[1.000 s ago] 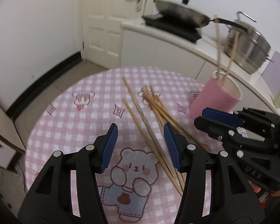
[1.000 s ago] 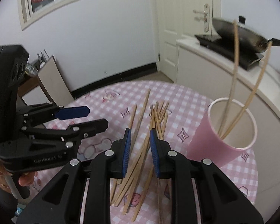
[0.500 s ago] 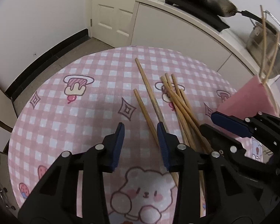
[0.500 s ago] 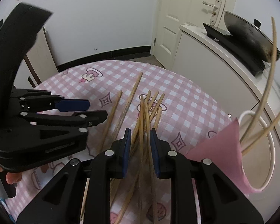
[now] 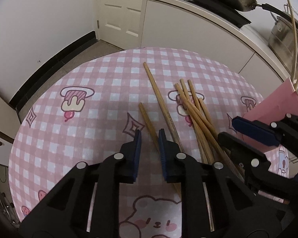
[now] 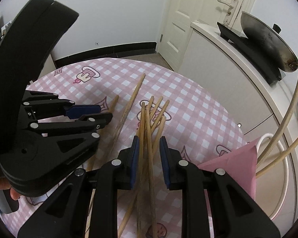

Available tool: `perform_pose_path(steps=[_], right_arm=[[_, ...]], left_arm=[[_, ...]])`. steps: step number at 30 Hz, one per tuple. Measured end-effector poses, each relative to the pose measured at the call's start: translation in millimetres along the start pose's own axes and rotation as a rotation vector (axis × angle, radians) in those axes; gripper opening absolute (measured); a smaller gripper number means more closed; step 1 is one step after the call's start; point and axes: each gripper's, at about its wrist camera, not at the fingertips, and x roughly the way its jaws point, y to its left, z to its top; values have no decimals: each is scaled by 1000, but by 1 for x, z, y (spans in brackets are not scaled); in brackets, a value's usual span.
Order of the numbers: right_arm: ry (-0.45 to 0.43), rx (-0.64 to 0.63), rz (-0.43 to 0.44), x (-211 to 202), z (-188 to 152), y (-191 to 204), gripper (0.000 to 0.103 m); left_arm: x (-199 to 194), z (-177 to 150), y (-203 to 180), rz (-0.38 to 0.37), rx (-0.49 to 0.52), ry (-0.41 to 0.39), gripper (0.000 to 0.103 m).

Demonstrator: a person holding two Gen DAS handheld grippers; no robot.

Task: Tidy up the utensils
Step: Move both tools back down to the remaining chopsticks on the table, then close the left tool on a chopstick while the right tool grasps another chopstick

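Both tools are a little apart, the left tool [image 5: 149, 132] around one chopstick [image 5: 148, 123] and the right tool [image 6: 149, 140] over the chopstick pile [image 6: 149, 119] on the desk [image 5: 89, 103], so each should pinch just one stick, then lift slowly to the pink cup [image 6: 240, 160].

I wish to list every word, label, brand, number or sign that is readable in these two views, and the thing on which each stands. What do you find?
No text can be read in either view.
left claw: a faint raised marking on its black body, too blurred to read.
tablecloth: only drawings (cupcake, bear, diamonds), no words.
pink cup: no label shows.
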Motion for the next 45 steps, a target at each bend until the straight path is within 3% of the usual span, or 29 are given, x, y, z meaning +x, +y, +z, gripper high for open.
perform_pose_path(steps=[8,18,30,32,33,36,42,45], right_arm=[[64,-10,-45,11,5,-1,19],[105,-51,-132,19,9,5,19],[147,-31,-96,37,14,3,18],[143,-28,-93,36,14,3,13],[139,-29,-93,34,14,4,5],[120,-31,-94,29,15,4,0],[65,-32,-95,9,18,9,0],[91,-42,-79,8,18,11,0]], left_arm=[[7,4,-4,13,2,19,18],[2,-1,1,46,41,9,8],[-4,-5,19,31,10,8,7],[-4,-5,20,26,6,7,7],[-5,-5,21,21,2,5,7],[-7,-5,23,5,-11,-3,6],[-32,-5,27,-34,-29,-45,6],[-44,-5,24,-27,-17,-55,6]])
